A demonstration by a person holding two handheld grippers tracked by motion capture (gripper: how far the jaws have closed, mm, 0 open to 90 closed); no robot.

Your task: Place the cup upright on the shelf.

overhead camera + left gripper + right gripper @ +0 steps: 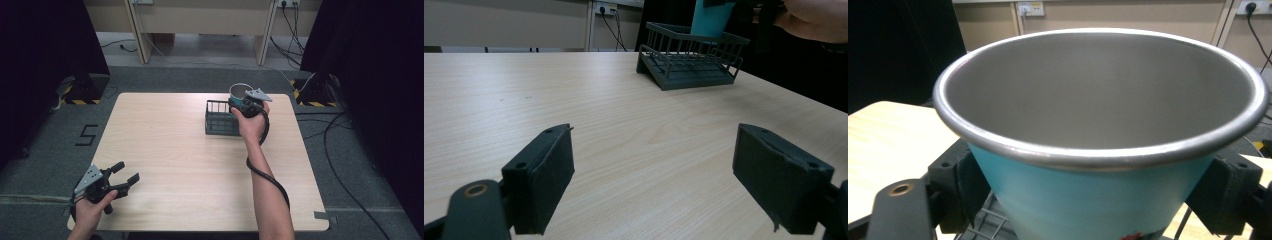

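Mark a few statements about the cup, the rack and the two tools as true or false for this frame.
1. The right tool is shut on the teal cup. True: its jaws press on both sides of the cup.
2. The cup lies on its side on the table. False: it is upright, mouth up, held at the dark wire rack.
3. The left tool holds a spoon. False: its jaws stand wide apart with nothing between them.
4. The cup looks empty inside. True: bare metal shows within the rim.
5. The rack sits at the near left corner of the table. False: it is toward the far right.
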